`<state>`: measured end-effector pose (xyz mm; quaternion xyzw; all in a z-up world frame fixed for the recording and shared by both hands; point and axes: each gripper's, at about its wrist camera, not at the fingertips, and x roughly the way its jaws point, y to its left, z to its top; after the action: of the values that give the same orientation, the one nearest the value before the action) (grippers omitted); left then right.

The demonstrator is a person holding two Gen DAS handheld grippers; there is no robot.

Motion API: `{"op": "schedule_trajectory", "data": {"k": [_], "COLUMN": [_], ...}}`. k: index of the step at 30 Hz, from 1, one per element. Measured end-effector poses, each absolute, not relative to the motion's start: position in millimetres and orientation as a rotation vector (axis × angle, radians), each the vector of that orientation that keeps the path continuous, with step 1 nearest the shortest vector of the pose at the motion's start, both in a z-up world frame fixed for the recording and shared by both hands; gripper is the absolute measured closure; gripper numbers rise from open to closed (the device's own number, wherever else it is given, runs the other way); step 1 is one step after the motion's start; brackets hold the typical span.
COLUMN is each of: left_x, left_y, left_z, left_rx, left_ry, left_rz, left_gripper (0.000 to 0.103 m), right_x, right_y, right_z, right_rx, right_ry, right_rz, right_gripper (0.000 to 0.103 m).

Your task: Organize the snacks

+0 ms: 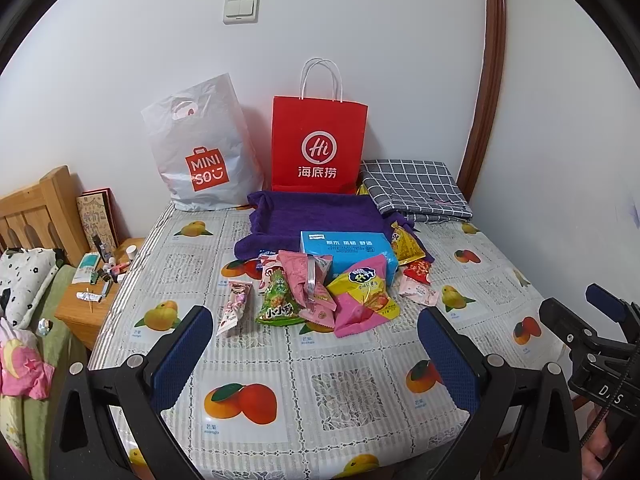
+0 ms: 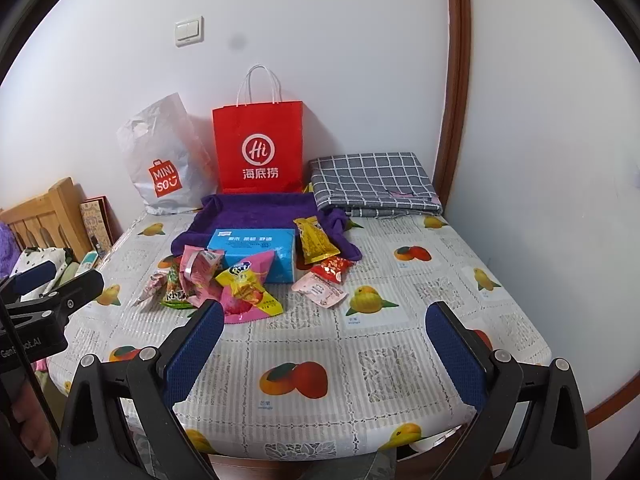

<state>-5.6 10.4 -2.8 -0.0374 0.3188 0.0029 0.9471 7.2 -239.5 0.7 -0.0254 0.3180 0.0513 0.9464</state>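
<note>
A pile of snack packets lies mid-table: a pink and yellow bag (image 1: 362, 300) (image 2: 246, 290), a green bag (image 1: 278, 300), pink wrappers (image 1: 308, 280) (image 2: 198, 270), a yellow packet (image 1: 406, 244) (image 2: 314, 240), a red packet (image 2: 331, 268) and a pale pink packet (image 2: 320, 290). A blue tissue pack (image 1: 344, 250) (image 2: 258, 248) sits behind them on a purple towel (image 1: 308, 210) (image 2: 256, 210). My left gripper (image 1: 316, 338) is open and empty, short of the pile. My right gripper (image 2: 324, 334) is open and empty, to the pile's right.
A red paper bag (image 1: 318, 144) (image 2: 258, 148) and a white Miniso bag (image 1: 200, 148) (image 2: 162, 164) stand against the wall. A folded grey checked cloth (image 1: 412, 190) (image 2: 372, 180) lies back right. A wooden nightstand (image 1: 86, 300) with small items and a bed are left.
</note>
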Motion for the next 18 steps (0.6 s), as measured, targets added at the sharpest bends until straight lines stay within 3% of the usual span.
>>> {"op": "schedule_trajectory", "data": {"k": [18], "left_x": [-7.6], "left_y": [9.8], "left_z": [-3.6], "left_rx": [-0.080], "left_ry": [0.645], "left_rz": [0.006], "left_gripper": [0.000], "right_x": [0.4], "right_y": [-236.4], "right_z": [4.4], "right_rx": [-0.060], "right_ry": [0.627], "right_rz": [0.115], "right_gripper": [0.003]}}
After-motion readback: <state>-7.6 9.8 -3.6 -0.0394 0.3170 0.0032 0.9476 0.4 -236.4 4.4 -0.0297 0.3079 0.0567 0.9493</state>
